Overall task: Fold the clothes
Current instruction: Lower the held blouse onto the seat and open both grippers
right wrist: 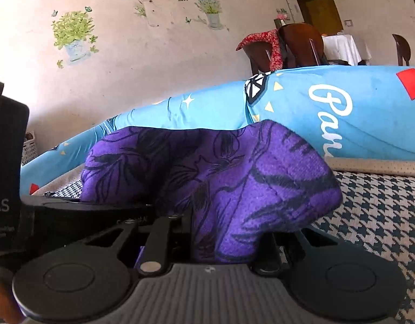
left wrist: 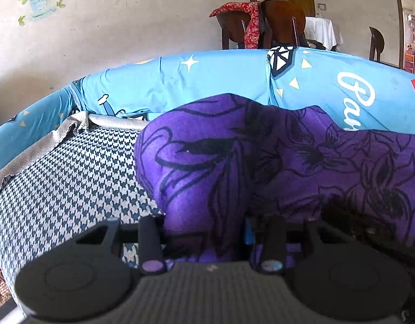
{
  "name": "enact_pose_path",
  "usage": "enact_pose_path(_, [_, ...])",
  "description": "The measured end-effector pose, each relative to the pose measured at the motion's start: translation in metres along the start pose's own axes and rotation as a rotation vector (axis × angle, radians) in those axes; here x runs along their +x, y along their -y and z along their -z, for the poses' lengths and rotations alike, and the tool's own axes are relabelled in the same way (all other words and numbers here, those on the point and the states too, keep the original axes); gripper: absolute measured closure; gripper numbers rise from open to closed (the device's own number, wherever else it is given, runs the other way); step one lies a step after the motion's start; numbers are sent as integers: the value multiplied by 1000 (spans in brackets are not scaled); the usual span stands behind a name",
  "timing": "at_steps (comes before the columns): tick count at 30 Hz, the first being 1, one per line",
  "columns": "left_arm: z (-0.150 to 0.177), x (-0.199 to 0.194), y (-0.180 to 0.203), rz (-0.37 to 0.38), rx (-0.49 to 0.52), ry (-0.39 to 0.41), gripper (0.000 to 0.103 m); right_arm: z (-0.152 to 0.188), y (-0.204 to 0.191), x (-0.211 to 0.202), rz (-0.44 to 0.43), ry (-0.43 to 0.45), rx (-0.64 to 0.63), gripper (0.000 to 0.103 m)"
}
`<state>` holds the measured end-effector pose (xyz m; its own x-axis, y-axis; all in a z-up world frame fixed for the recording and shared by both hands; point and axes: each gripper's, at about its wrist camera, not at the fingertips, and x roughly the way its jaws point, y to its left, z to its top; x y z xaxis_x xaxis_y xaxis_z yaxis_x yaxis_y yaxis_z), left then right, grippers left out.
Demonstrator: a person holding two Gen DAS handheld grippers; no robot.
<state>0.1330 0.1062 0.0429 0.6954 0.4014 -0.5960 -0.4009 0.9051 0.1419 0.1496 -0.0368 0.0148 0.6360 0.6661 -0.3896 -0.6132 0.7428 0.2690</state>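
A purple garment with a black flower print is bunched up over a houndstooth-covered surface. In the left wrist view my left gripper is shut on a fold of it, and the cloth rises in a mound in front of the fingers. The right wrist view shows the same purple garment gathered between the jaws of my right gripper, which is shut on it. The cloth hides both sets of fingertips. The garment's far side rests against a blue cushion.
A blue printed cushion runs along the back of the houndstooth surface. Behind it stand dark wooden chairs with a red cloth draped over one. A black casing fills the left edge of the right wrist view.
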Motion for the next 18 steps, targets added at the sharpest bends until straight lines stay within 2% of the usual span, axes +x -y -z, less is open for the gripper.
enact_pose_path(4, [3,12,4,-14,20,-18,62,5,2,5,6,-15,3,79])
enact_pose_path(8, [8,34,4,-38,19,-66,54,12,10,16,39,-68,16,75])
enact_pose_path(9, [9,39,1,-40,10,-79,50,14,13,18,57,-82,20,71])
enact_pose_path(11, [10,43,-7,-45,-31,-92,32,18,20,22,96,-109,30,64])
enact_pose_path(13, [9,45,-17,-58,-77,-101,27,20,27,21,119,-120,51,50])
enact_pose_path(15, [7,44,-27,-81,-102,-94,24,19,33,18,136,-118,68,44])
enact_pose_path(17, [7,44,-38,-108,-137,-86,11,17,36,15,165,-125,67,39])
enact_pose_path(18, [7,44,-45,-120,-168,-86,11,16,37,13,188,-127,64,34])
